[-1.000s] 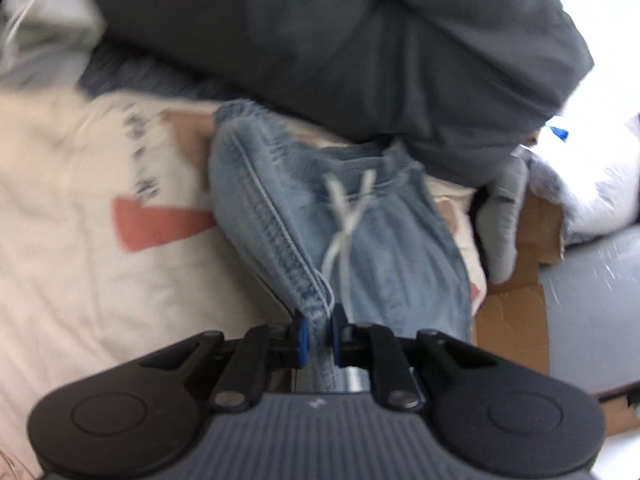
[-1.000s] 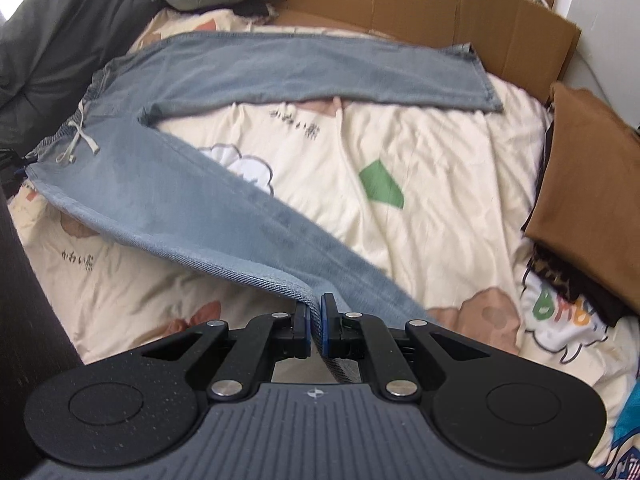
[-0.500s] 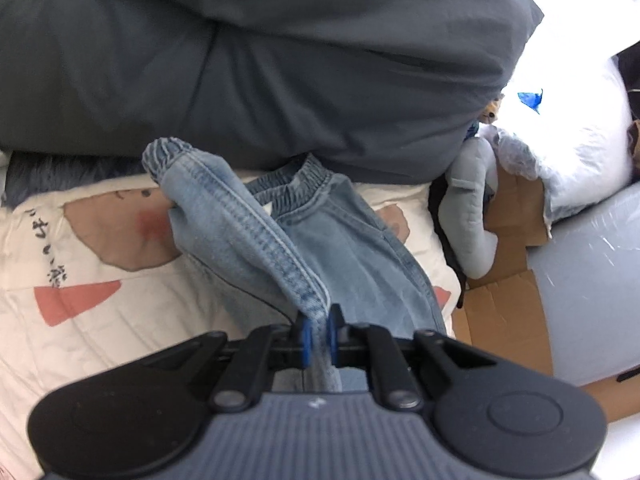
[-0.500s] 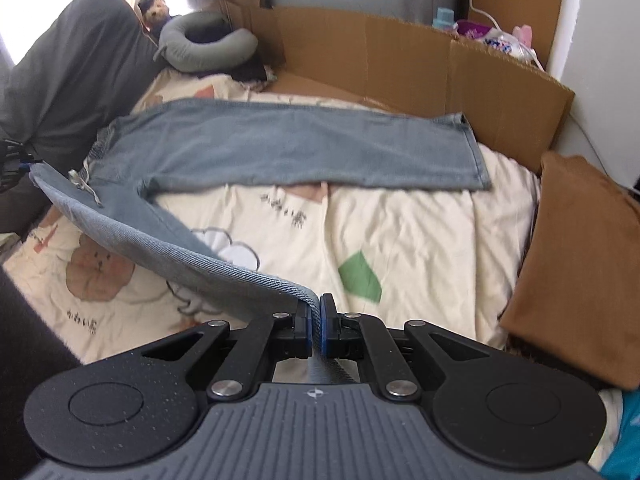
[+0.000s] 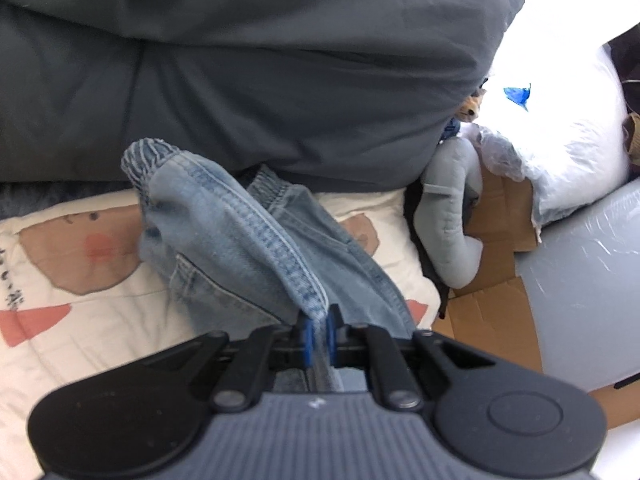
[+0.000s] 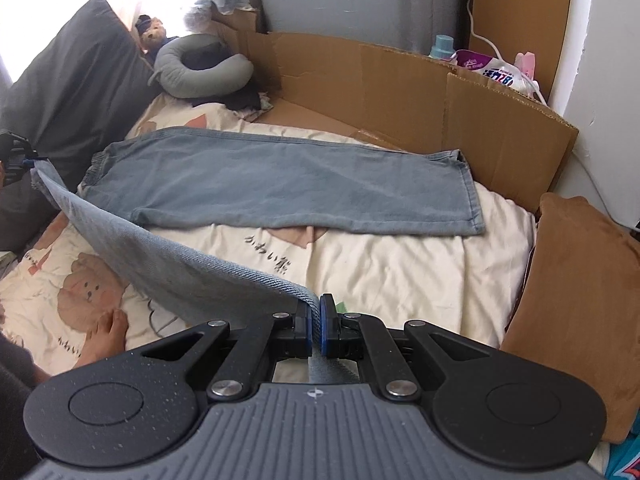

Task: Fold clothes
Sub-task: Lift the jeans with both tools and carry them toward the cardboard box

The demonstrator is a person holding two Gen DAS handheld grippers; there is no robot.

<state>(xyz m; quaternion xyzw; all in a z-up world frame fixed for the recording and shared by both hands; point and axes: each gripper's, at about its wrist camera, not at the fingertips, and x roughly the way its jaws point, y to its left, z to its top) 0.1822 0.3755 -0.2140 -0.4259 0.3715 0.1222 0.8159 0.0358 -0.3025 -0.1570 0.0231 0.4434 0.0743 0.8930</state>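
Light blue jeans (image 6: 280,188) lie on a cream printed bedspread (image 6: 400,272). One leg rests flat across the far side of the bed. The other leg (image 6: 160,264) hangs lifted in the air between my two grippers. My right gripper (image 6: 315,326) is shut on that leg's hem. At the far left edge of the right wrist view, my left gripper (image 6: 24,158) holds the waist end. In the left wrist view my left gripper (image 5: 319,332) is shut on the jeans' side seam (image 5: 276,240), with the elastic waistband (image 5: 148,156) bunched above it.
Dark grey pillows (image 5: 260,72) stand at the head of the bed, with a grey neck pillow (image 6: 200,68) beside them. A cardboard wall (image 6: 420,80) lines the far side. A folded brown garment (image 6: 576,296) lies on the right. A person's bare foot (image 6: 106,336) rests on the bedspread at lower left.
Both grippers have risen, lifting the near leg off the bedspread and carrying it towards the flat leg. The waistband has bunched up and the white drawstring has dropped out of the left wrist view.
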